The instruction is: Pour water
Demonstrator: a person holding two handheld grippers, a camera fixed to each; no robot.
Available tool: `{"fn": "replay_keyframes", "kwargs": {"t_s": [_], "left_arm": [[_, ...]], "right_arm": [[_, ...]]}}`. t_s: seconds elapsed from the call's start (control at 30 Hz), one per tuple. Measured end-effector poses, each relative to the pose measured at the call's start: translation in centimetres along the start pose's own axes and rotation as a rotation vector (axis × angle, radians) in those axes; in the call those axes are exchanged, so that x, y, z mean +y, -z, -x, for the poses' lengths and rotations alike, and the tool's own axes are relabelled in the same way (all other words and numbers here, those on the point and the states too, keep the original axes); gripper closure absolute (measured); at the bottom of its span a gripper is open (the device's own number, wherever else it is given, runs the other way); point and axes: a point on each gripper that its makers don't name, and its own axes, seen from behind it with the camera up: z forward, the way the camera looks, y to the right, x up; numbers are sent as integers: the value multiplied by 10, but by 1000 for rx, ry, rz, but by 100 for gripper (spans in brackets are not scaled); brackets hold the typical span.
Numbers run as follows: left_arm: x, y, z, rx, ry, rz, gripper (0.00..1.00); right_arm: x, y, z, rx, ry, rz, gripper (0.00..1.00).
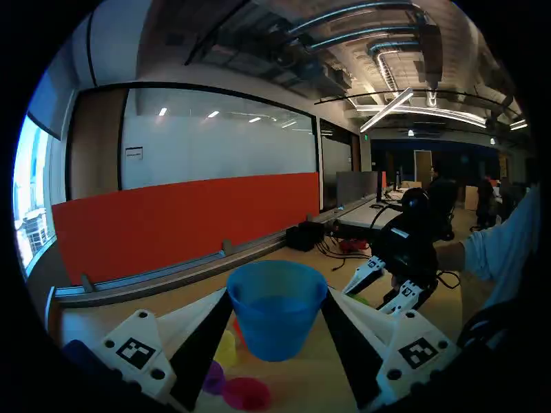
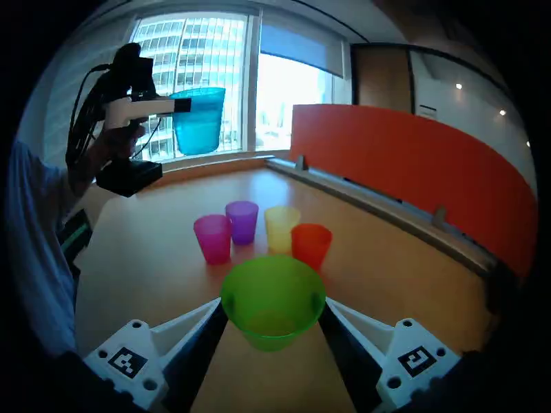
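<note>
Nearest the lens, my left gripper [image 1: 277, 303] has its two jaws closed in on the sides of the blue cup [image 1: 277, 327], pinching it; the cup stands upright, long axis vertical, mouth up. In the right gripper view I see that blue cup [image 2: 200, 122] held high above the table [image 2: 413, 275], against the window [image 2: 186, 55], with a hand [image 2: 113, 144] around the left gripper's body. My right gripper [image 2: 273, 310] pinches the green cup [image 2: 272, 289] the same way, upright and mouth up (whether it rests on the table I cannot tell). Beyond it four small cups stand close together on the table: magenta cup [image 2: 213, 237], purple cup [image 2: 242, 221], yellow cup [image 2: 281, 228], orange cup [image 2: 310, 244].
</note>
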Motion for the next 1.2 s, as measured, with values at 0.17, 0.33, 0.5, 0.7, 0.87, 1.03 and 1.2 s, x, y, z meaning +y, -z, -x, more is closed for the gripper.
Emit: {"fn": "replay_keyframes", "kwargs": {"t_s": [0.17, 0.33, 0.5, 0.7, 0.87, 1.03, 1.2], "left_arm": [[2, 0, -5, 7, 0, 1, 13], [1, 0, -7, 12, -1, 1, 14], [0, -1, -9, 16, -3, -2, 13], [-1, 0, -13, 24, 0, -1, 13], [-2, 0, -16, 27, -2, -4, 13], [-5, 0, -18, 30, -11, -6, 13], [-8, 0, -20, 36, -22, -12, 13]], "right_arm": [[-1, 2, -20, 69, -5, 8, 10], [2, 6, -40, 141, -10, 24, 9], [4, 10, -56, 198, -8, 39, 9], [5, 14, -73, 239, 10, 47, 9], [4, 14, -83, 259, 21, 46, 9], [2, 11, -91, 267, 29, 41, 9], [-3, 7, -98, 277, 35, 29, 9]]}}
